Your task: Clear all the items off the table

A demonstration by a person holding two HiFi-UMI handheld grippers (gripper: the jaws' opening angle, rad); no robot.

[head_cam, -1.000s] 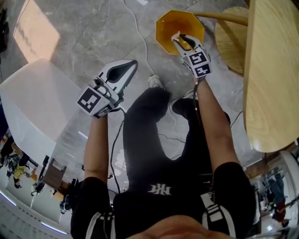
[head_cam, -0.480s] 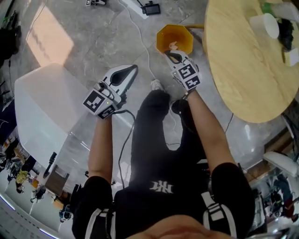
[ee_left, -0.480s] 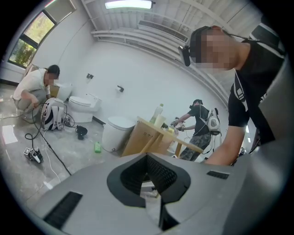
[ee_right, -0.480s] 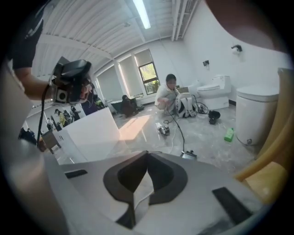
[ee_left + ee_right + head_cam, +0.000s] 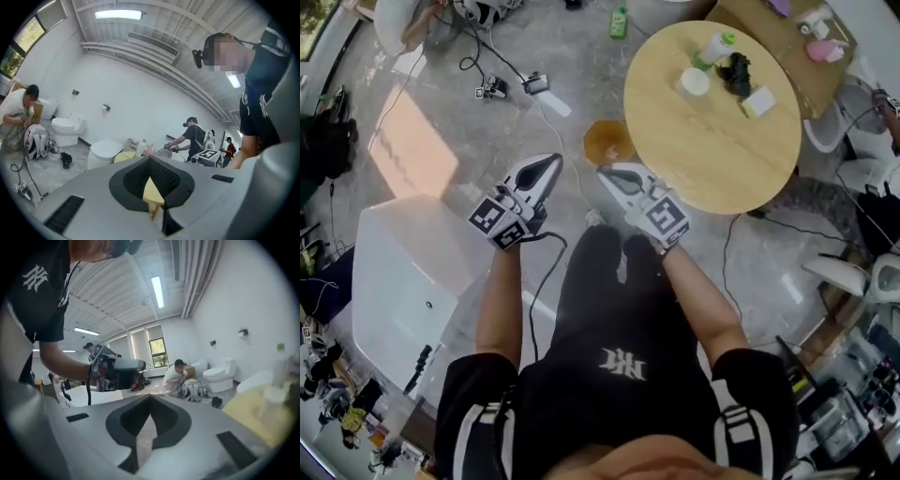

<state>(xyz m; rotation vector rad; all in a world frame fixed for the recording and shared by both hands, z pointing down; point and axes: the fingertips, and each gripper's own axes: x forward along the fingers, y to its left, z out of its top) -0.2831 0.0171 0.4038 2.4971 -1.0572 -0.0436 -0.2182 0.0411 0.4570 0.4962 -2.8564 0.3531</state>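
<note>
**Head view, looking steeply down.** The left gripper (image 5: 549, 163) and the right gripper (image 5: 607, 172) are held side by side above the floor, with their tips near each other. Both are short of the round wooden worktop (image 5: 712, 159).

Each gripper view shows that gripper's jaws brought together at the tips, with nothing clamped between them. Only background shows through the slot behind the tips (pale wood for the left, grey floor for the right).

Four items stand grouped on the far part of the worktop, well apart from both grippers:
- a white cup (image 5: 695, 82)
- a pale bottle (image 5: 715, 47) with a green top
- a black object (image 5: 736, 71), too small to identify
- a pale yellow block (image 5: 757, 101)

An orange bin (image 5: 607, 142) stands on the floor just beside the worktop's edge, just beyond the gripper tips.
</note>
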